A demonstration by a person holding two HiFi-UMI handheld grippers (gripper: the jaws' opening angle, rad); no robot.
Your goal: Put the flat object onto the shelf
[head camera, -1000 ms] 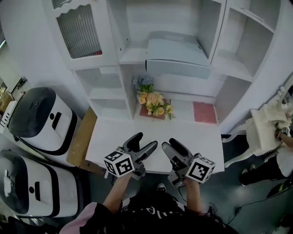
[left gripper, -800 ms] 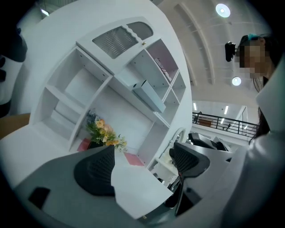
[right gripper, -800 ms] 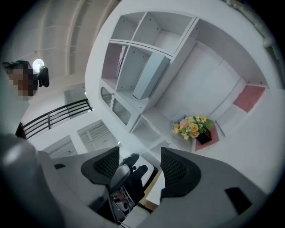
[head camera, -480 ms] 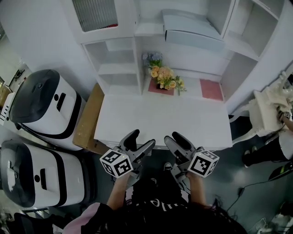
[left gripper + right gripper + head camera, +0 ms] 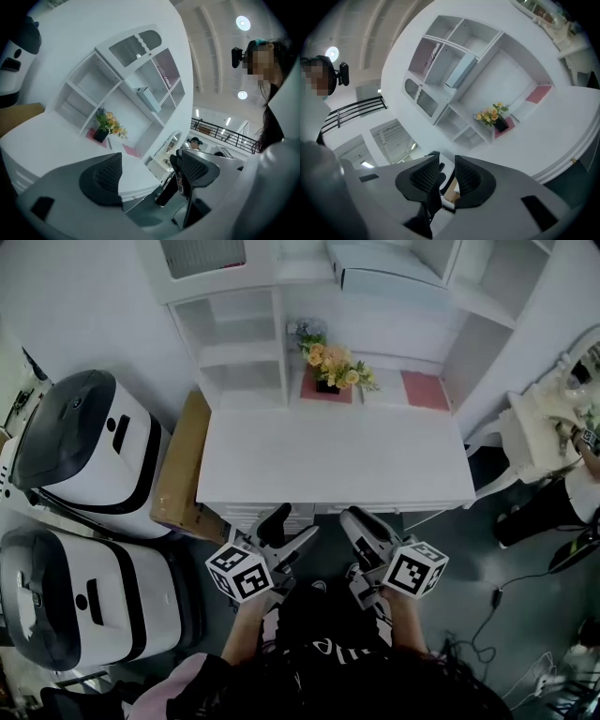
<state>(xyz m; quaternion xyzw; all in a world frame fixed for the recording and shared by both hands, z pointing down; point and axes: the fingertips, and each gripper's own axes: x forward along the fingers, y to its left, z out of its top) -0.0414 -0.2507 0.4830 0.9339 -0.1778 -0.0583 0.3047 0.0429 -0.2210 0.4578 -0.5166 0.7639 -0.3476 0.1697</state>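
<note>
You have backed away from the white shelf unit [image 5: 239, 354], and with it the white table [image 5: 337, 460]. The unit now crowds the top edge of the head view and the table sits in the upper middle. A second ago the table's near edge lay under your grippers. Now both of them hang below that edge, over the dark floor in the lower middle of the frame.

The left gripper [image 5: 295, 526] has its jaws spread wide with nothing between them, and its own view shows only the table edge and floor through the gap. The right gripper [image 5: 361, 521] has just been closing its jaws. They stand nearly together with a thin gap left, and they hold nothing.

The flat object, most likely the pink mat [image 5: 425, 390], lies on the back right of the table, well apart from both grippers. It sits just right of the flowers [image 5: 335, 360], which stand on a second pink mat.

So the task is not yet begun. You are farther from the mat than you were, and the right jaws need to reopen before they can take its edge.
</note>
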